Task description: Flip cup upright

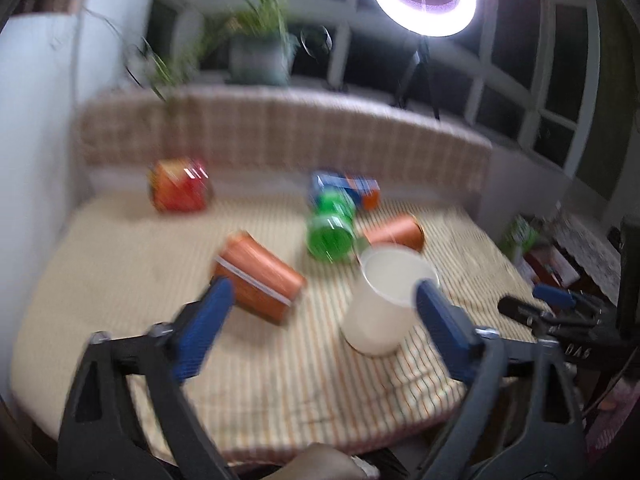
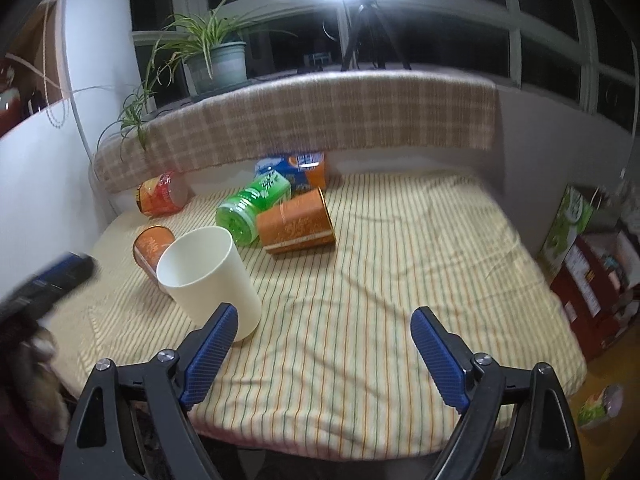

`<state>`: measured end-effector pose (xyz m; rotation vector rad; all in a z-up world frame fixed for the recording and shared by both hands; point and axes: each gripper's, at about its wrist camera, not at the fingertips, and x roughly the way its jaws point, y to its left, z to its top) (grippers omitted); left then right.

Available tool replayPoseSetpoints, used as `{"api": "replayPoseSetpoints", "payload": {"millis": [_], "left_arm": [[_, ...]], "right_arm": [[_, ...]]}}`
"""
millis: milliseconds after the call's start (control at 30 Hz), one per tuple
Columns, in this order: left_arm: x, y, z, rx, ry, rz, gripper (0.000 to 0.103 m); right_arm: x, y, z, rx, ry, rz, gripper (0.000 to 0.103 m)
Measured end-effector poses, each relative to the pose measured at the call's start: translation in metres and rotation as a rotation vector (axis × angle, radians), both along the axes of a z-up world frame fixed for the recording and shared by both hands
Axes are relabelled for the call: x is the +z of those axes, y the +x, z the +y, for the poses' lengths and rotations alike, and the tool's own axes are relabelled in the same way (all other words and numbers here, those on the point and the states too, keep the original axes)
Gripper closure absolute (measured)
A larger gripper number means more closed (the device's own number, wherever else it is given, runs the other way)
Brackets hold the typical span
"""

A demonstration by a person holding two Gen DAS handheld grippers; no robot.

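Observation:
A cream paper cup [image 1: 380,304] stands upright, mouth up, on the striped tablecloth [image 1: 280,380]. It also shows in the right wrist view [image 2: 208,280]. My left gripper [image 1: 322,300] is open, with its right blue finger [image 1: 436,312] beside the cup's rim; the view is blurred. My right gripper [image 2: 324,328] is open and empty, with its left finger [image 2: 212,344] just in front of the cup's base. The left gripper's tip [image 2: 60,276] shows at the left edge of the right wrist view.
On the cloth [image 2: 360,280] lie an orange tin [image 2: 296,224], a green bottle [image 2: 252,208], an orange cup [image 2: 152,248], a red-orange jar [image 2: 160,196] and a blue box [image 2: 292,168]. A checked backrest [image 2: 300,120] runs behind. Boxes [image 2: 592,280] stand to the right.

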<state>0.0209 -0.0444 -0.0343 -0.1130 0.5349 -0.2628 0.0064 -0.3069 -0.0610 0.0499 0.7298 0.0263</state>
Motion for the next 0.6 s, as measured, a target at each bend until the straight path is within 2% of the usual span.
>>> {"api": "replayPoseSetpoints", "payload": {"millis": [67, 167, 233, 400, 600], "left_arm": [[0.011, -0.011, 0.01, 0.055, 0.004, -0.073, 0.0], [0.023, -0.016, 0.017, 0.082, 0.019, -0.117, 0.0], [0.027, -0.02, 0.021, 0.1, 0.026, -0.14, 0.0], [0.029, -0.027, 0.023, 0.121, 0.048, -0.159, 0.0], [0.026, -0.031, 0.026, 0.134, 0.05, -0.141, 0.0]], "right_arm": [[0.004, -0.002, 0.005, -0.006, -0.034, -0.03, 0.008], [0.009, -0.004, 0.012, -0.01, -0.073, -0.073, 0.0], [0.012, -0.007, 0.016, -0.014, -0.094, -0.1, 0.0], [0.018, -0.009, 0.025, -0.016, -0.126, -0.136, 0.0], [0.019, -0.01, 0.029, -0.013, -0.132, -0.149, 0.0]]}}
